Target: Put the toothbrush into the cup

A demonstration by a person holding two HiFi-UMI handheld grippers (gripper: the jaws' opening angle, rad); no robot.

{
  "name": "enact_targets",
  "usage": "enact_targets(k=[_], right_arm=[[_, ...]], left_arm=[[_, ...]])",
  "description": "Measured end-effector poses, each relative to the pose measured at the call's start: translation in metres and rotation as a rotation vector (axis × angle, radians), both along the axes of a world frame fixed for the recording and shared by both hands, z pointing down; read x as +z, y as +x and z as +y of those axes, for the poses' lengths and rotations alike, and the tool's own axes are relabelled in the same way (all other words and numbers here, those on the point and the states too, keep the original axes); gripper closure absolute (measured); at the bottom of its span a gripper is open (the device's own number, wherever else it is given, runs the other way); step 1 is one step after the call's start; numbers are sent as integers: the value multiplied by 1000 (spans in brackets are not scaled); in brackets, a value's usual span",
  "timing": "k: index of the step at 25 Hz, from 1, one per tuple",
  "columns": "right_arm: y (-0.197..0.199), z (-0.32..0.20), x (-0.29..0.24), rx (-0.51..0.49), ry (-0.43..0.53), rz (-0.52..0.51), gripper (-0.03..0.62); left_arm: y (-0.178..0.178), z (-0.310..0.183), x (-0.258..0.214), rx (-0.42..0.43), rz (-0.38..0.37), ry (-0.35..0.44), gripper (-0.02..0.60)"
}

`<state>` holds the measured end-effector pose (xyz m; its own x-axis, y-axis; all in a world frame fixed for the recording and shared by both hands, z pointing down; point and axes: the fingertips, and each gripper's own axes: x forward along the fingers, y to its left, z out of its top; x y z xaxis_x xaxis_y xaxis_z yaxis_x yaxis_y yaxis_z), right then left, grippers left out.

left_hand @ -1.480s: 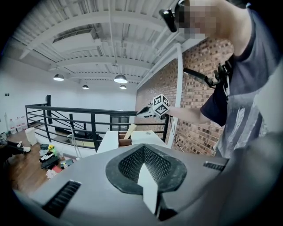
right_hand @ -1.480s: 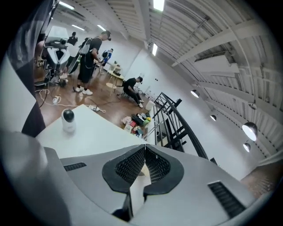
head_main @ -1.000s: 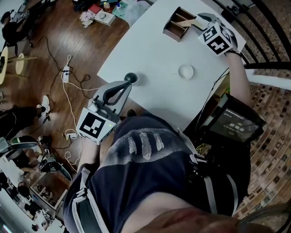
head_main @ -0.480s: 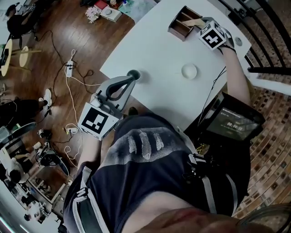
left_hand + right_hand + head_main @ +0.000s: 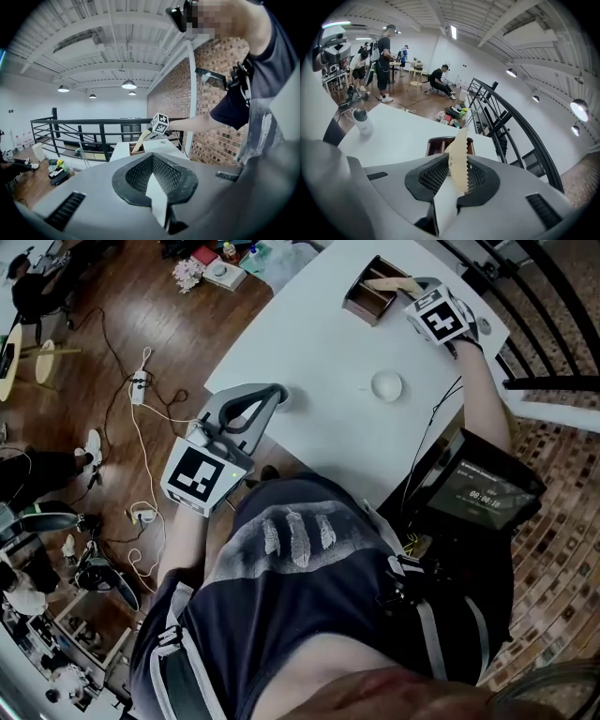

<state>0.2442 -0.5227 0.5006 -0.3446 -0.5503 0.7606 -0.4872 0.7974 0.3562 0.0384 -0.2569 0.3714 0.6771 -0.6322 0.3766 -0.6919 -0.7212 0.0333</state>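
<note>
Right gripper point(image 5: 458, 165) is closing its pads on the one wrapped toothbrush point(image 5: 460, 143). We see the wrapper's serrated edge only in the right gripper view, its long axis pointing to 12 o'clock above the one wooden box point(image 5: 436, 144). Left gripper point(image 5: 153, 165) has its jaws together and empty. Only the head view gives us the single white cup point(image 5: 386, 385), at 6 o'clock of the box.

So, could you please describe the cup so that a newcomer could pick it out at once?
Start at the white table. The cup stands alone on its bare top toward the right edge, on the near side of the wooden box at the far corner. It is small, round and white, unlike the brown, divided box.
</note>
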Motion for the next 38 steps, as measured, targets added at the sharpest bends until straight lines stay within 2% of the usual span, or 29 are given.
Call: enact_targets(k=[6,13,23,38], right_arm=[[-3,6,-21,4,40,6,526],[-3,17,-55,50,54,-15,526],[-11,56,-108,41,127,-25,526],[-48,104,-124,42,152,55,526]], left_arm=[[-1,-30,1,33,-29,58,594],[4,-52,-11,72,-16,110,594],[15,-39,-28,148,-3,161,594],[-32,5,-40,143,97,191,594]])
